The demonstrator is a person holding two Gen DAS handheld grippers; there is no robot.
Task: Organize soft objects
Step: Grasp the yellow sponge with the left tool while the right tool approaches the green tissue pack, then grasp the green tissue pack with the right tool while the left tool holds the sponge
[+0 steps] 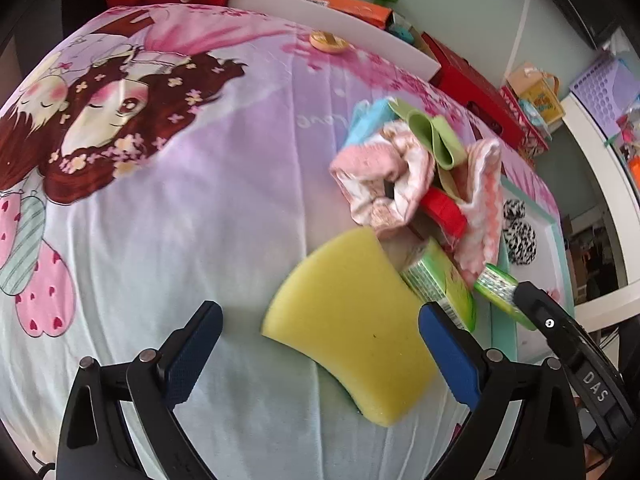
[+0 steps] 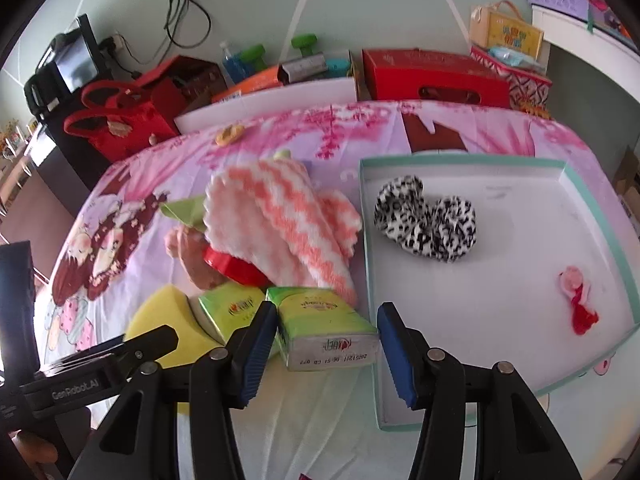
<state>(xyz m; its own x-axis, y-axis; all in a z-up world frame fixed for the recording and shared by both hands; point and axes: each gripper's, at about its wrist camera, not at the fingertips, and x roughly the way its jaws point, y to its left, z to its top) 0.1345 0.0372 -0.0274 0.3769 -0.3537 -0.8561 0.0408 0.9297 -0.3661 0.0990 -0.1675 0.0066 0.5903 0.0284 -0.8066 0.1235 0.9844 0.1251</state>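
While both grippers hang tilted down over it, the table (image 2: pixel 500 128) is covered with a pink and lilac cartoon-print sheet (image 1: pixel 180 208) and carries everything. Along its far edge: a white board, red boxes (image 2: pixel 432 76), a red bag, green dumbbells.

Shallow white tray (image 2: pixel 472 168) with mint rim sits on the right side of the sheet. Inside it: a black-and-white spotted fuzzy item (image 2: pixel 426 218) near the far left corner, and a small pink and red soft toy (image 2: pixel 578 296) near the right wall, well apart.

Just left of the tray, a heap of soft things: an orange-and-white zigzag cloth (image 2: pixel 280 216) on top, a pink patterned cloth (image 1: pixel 384 184), a green cloth (image 1: pixel 432 136), a light blue piece (image 1: pixel 368 120), and a red lid-like item (image 2: pixel 232 266) poking out underneath.

Yellow sponge (image 1: pixel 348 320) lies flat at the near edge of the heap, touching one green tissue pack (image 2: pixel 228 308). Second green tissue pack (image 2: pixel 324 324) lies beside it, close to the tray's left wall.

Left gripper (image 1: pixel 320 352): fingers spread wide, sponge partly between them, pads not pressing it. Right gripper (image 2: pixel 328 344): fingers spread around the second tissue pack; left finger looks to be at the pack's side, right finger clear of it, no grip.
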